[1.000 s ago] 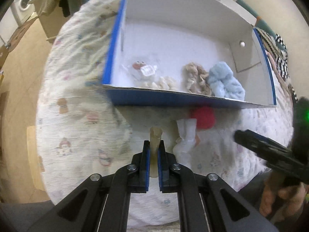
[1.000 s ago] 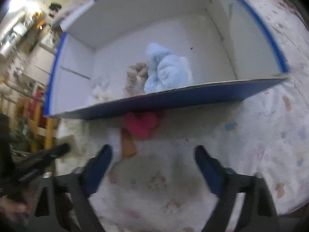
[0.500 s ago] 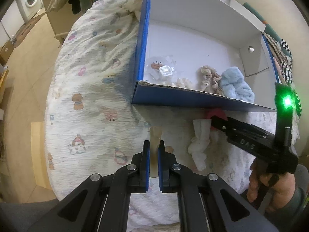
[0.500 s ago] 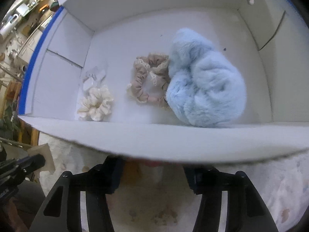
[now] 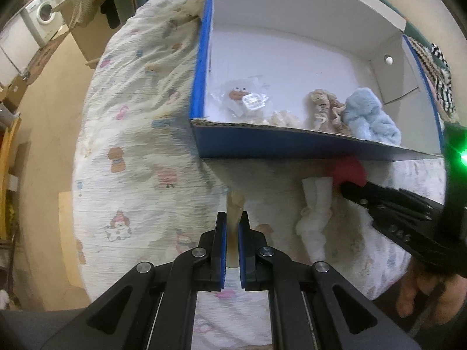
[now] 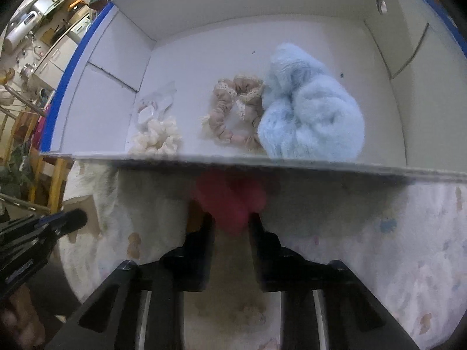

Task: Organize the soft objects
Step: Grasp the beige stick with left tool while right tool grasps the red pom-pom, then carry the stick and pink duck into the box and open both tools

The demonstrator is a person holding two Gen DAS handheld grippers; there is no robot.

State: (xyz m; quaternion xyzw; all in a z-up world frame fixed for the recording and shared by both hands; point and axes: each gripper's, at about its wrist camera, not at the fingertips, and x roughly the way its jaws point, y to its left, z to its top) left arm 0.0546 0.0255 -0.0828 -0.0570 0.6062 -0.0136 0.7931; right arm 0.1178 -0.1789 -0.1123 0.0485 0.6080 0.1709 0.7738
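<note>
A white cardboard box with blue outer walls [image 5: 292,143] lies on the bed. It holds a fluffy light-blue scrunchie [image 6: 309,116], a beige lace scrunchie [image 6: 233,110], a cream scrunchie [image 6: 157,140] and a clear packet with a small toy [image 5: 243,99]. A red scrunchie [image 6: 230,201] sits on the quilt against the box's near wall. My right gripper [image 6: 231,223] is closing, with the red scrunchie's lower part squeezed between its fingertips. My left gripper [image 5: 232,221] is shut on a thin beige fabric piece [image 5: 235,204]. A white crumpled cloth [image 5: 315,215] lies between the two grippers.
The bed's quilt [image 5: 131,145] has small cartoon prints and drops off to bare floor on the left. A washing machine [image 5: 43,14] stands far left. A striped cloth [image 5: 437,67] lies right of the box. A person's hand [image 5: 423,291] holds the right gripper.
The right gripper moved in toward the box's near wall, and its jaws narrowed from wide apart onto the red scrunchie. The left gripper stayed shut on the beige piece.
</note>
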